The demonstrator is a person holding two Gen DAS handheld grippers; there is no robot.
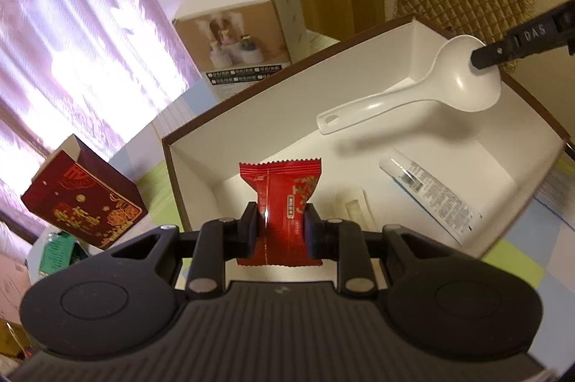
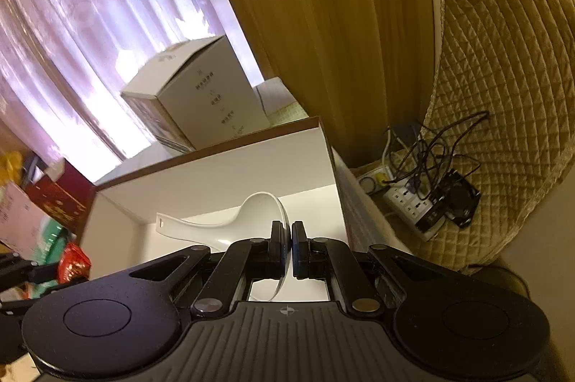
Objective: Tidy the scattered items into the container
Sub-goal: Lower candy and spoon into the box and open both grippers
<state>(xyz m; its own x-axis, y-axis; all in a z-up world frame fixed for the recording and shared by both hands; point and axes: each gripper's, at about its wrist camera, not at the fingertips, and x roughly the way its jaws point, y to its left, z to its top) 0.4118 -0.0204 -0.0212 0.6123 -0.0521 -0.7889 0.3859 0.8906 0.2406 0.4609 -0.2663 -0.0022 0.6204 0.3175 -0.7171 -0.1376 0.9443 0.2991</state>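
In the left wrist view my left gripper (image 1: 281, 225) is shut on a red snack packet (image 1: 282, 191), held upright above the near end of a white box with a brown rim (image 1: 287, 65). A white tube (image 1: 431, 191) and a small cream sachet (image 1: 354, 211) lie on the box floor. My right gripper (image 1: 479, 60) comes in from the upper right, shut on the bowl of a white plastic spoon (image 1: 406, 100) hanging over the box. In the right wrist view the right gripper (image 2: 290, 240) pinches the spoon's (image 2: 230, 220) rim above the box (image 2: 215, 166); the red packet (image 2: 73, 263) shows at far left.
A grey-white carton (image 1: 244, 26) stands behind the box. A dark red printed carton (image 1: 86, 202) sits left of it, with green packaging (image 1: 57, 252) below. A quilted olive cushion (image 2: 503, 94) and a power strip with tangled cables (image 2: 417, 195) lie to the right. Curtains fill the background.
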